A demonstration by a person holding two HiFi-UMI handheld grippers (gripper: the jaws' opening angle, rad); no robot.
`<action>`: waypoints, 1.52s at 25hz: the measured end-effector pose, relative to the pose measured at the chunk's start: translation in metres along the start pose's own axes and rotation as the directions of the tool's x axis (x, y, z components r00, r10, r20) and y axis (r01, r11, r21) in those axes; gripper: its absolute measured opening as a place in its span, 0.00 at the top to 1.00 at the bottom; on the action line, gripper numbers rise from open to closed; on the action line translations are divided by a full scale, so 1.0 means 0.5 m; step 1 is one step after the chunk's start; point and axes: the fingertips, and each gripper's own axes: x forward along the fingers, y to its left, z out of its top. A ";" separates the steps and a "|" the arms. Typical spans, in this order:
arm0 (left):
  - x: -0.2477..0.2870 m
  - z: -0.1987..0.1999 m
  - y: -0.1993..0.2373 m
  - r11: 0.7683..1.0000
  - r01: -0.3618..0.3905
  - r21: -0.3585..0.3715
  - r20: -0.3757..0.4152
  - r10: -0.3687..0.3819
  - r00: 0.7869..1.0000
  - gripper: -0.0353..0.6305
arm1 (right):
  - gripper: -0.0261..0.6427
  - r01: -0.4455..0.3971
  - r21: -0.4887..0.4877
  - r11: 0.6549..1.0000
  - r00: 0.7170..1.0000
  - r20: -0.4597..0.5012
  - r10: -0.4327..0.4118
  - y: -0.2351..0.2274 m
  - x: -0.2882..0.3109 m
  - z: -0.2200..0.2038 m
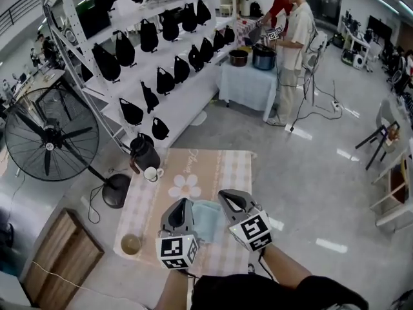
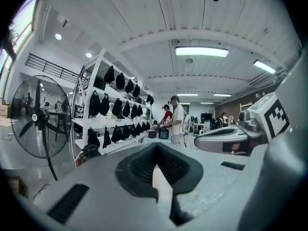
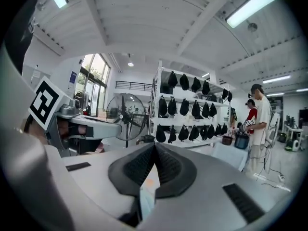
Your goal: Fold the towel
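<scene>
Only from the head: towel (image 1: 208, 221) on table (image 1: 219, 166), partly hidden by left gripper (image 1: 183, 204) and right gripper (image 1: 227, 195), both pressed together, empty; from gripper views, fan (image 2: 38, 117), shelves (image 2: 115, 114).

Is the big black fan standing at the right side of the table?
No, in the head view the fan stands off the left side of the table.

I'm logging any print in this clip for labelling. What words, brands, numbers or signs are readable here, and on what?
Tablecloth: one cursive word above the flower print, too blurred to read.
Left marker cube, right marker cube: black-and-white square patterns, no letters or numbers.
Towel: no print visible.
Elsewhere: nothing legible.
</scene>
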 end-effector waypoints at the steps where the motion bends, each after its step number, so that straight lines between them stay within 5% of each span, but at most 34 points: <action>1: -0.009 0.017 0.001 1.000 -0.005 0.001 0.018 0.005 1.000 0.94 | 0.96 0.000 -0.001 1.000 1.000 0.017 0.000 0.001 -0.006 0.014; 19: -0.077 0.070 0.033 0.998 -0.063 0.027 0.111 0.059 0.992 0.94 | 0.96 -0.056 -0.048 0.997 0.994 0.092 0.060 0.039 0.008 0.065; 38: -0.069 0.068 0.022 0.999 -0.042 0.030 0.105 0.039 0.994 0.94 | 0.96 -0.029 -0.053 0.998 0.995 0.089 0.034 0.026 -0.007 0.061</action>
